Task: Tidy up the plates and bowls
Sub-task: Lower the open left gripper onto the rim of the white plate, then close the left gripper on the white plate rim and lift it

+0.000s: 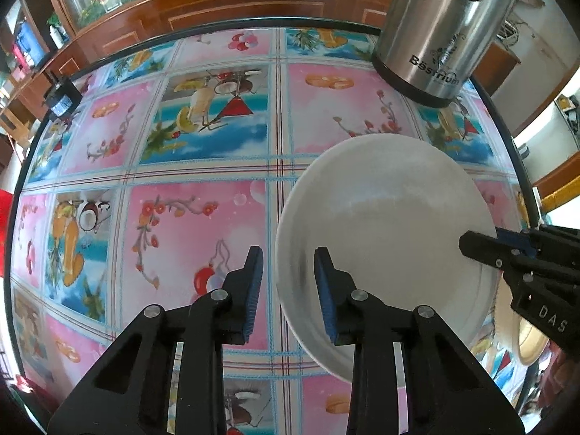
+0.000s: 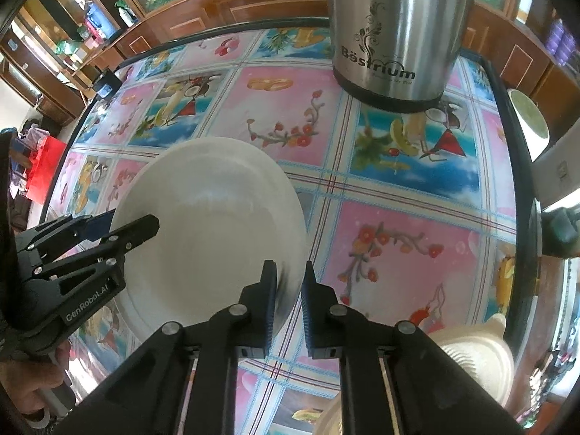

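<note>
Left wrist view: white plate [image 1: 388, 239], one item, round, plain, lying on the patterned tablecloth [image 1: 195, 224] toward the table's right side. Its left rim sits between the fingers of the left gripper [image 1: 288, 286], which stand spread either side of the rim with visible gaps; not clamped. The right gripper [image 1: 478, 248] straddles the opposite rim, one finger above the plate, one blue-padded finger below.

Right wrist view: same plate [image 2: 214, 228], right rim between the right gripper's [image 2: 290, 297] parted fingers, a gap showing on the outer side; not yet pinched. Left gripper [image 2: 119, 224] at the far rim, upper finger over the plate's face.

Surroundings: steel flask [image 2: 393, 32], marked "Bestrium", standing upright beyond the plate, apart from it. Cream ribbed bowl [image 2: 478, 359] near the table's right edge, close to the right gripper. Wooden cabinet [image 1: 232, 3] behind the table.

Handling note (judgement): step in hand appears to be a two-sided grasp on the plate. Close both grippers evenly on the rim, pads well onto the lip, then lift level. Glazed ware is slippery; an uneven pinch could tip it.
</note>
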